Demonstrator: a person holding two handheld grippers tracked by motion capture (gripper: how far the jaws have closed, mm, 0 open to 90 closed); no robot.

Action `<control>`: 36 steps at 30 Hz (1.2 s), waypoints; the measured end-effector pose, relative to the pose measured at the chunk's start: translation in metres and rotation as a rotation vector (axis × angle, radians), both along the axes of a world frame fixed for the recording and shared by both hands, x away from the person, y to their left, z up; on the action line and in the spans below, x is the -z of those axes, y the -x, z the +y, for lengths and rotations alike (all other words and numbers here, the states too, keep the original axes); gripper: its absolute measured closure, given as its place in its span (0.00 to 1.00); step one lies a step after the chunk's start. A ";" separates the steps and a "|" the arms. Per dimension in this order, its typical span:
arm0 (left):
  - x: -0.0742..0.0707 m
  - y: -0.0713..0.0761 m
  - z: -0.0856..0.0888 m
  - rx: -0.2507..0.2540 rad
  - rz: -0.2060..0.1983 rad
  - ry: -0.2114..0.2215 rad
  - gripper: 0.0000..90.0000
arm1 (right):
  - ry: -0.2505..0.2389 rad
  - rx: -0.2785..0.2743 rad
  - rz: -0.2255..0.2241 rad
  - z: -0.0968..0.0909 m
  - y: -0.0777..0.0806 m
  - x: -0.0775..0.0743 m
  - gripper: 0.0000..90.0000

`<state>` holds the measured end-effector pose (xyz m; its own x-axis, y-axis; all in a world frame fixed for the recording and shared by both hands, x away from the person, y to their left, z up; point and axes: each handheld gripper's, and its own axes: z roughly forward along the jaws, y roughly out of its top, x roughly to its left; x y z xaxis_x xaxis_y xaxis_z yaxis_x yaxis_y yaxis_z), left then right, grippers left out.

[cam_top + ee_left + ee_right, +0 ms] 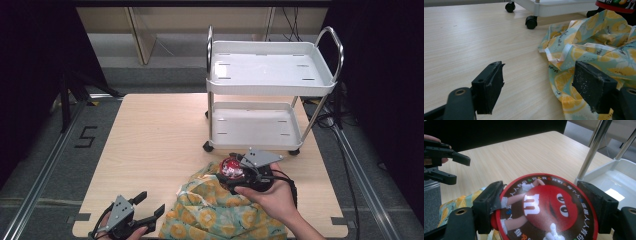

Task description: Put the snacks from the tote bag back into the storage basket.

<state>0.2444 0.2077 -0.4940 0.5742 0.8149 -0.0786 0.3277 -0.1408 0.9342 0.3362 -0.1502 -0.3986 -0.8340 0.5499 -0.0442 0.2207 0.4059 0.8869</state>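
Jaws of the right tool [541, 207] are clamped on either side of a round red M&M's tin [546, 207], held above the lemon-print cloth bag [220, 212] near the white cart [270, 75]. The left tool [142, 210] hovers spread wide over the tabletop [150, 140], just beside the bag, holding nothing.

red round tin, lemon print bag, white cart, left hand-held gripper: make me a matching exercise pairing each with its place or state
Things:
1. red round tin
2. lemon print bag
3. white cart
4. left hand-held gripper

Places or states:
A. open, holding nothing
B. crumpled on the table's near edge
C. clamped between the right hand-held gripper's jaws
D. standing on castors at the far side

Pairs: 1-C, 2-B, 3-D, 4-A
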 end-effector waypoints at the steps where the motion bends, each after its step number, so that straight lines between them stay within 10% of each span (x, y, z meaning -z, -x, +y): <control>1: 0.000 0.000 0.000 0.001 -0.001 0.001 0.26 | 0.000 0.000 0.000 0.000 0.000 0.000 0.28; 36: -0.001 0.001 0.000 -0.015 0.013 0.005 0.26 | 0.011 0.034 -0.018 -0.005 -0.018 -0.009 0.28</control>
<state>0.2429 0.2082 -0.4934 0.5605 0.8232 -0.0904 0.3423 -0.1309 0.9304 0.3541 -0.1553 -0.3899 -0.8137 0.5776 -0.0654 0.2182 0.4078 0.8866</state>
